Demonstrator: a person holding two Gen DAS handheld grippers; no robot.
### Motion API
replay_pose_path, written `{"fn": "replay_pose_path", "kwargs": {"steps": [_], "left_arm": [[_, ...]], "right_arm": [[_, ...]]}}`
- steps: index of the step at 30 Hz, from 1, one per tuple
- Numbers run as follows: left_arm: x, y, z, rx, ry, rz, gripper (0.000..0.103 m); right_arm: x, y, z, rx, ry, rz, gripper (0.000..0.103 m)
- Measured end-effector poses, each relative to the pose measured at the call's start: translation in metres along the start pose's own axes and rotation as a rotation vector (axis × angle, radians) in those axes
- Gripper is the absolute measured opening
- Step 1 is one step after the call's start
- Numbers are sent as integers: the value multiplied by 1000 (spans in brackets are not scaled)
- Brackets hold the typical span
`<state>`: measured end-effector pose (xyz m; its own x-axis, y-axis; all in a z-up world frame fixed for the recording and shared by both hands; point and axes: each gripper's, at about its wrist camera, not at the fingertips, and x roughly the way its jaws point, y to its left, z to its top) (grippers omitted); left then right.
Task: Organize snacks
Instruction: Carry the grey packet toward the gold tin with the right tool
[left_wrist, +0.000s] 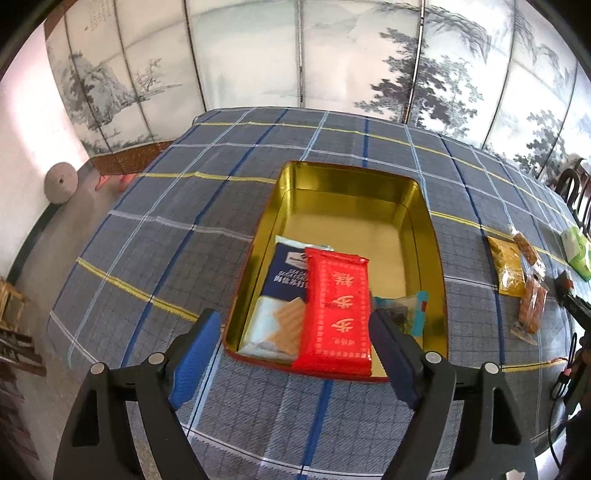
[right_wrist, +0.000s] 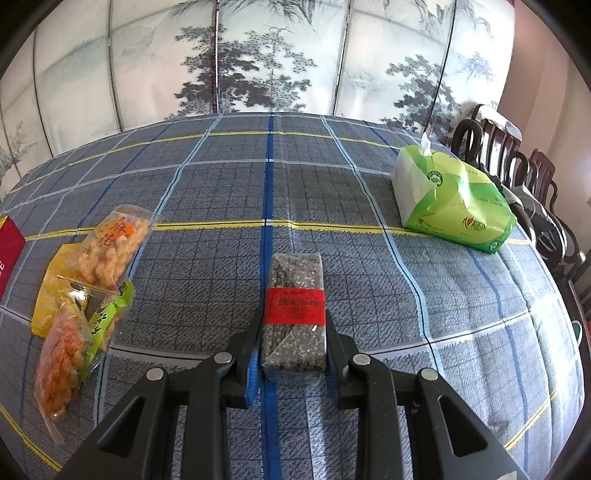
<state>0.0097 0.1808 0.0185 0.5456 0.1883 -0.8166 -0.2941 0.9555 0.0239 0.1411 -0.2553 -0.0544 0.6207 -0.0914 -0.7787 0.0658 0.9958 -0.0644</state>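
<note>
Snacks went into the tin.
The left hand-held gripper (left_wrist: 295, 343) was released above the red packet (left_wrist: 338, 312); the right hand-held gripper (right_wrist: 291, 354), at 6 o'clock, clenched the sesame bar (right_wrist: 295, 310) for packing.

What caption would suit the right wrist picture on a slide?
Right gripper shut on a sesame bar above the plaid tablecloth, snack bags left, tissue pack right.

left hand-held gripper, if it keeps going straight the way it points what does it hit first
Most likely the red snack pack in the gold tin, right between the open left hand-held gripper fingers; depth is uncertain.
</note>
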Motion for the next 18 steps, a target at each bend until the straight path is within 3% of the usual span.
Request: {"fn": "replay_pose_path", "kwargs": {"steps": [10, 18], "left_arm": [[5, 15, -5, -24, 15, 11, 90], [9, 24, -7, -45, 17, 23, 98]], "right_arm": [[-12, 4, 2, 38, 0, -21, 27], [-54, 29, 17, 33, -65, 53, 27]]}}
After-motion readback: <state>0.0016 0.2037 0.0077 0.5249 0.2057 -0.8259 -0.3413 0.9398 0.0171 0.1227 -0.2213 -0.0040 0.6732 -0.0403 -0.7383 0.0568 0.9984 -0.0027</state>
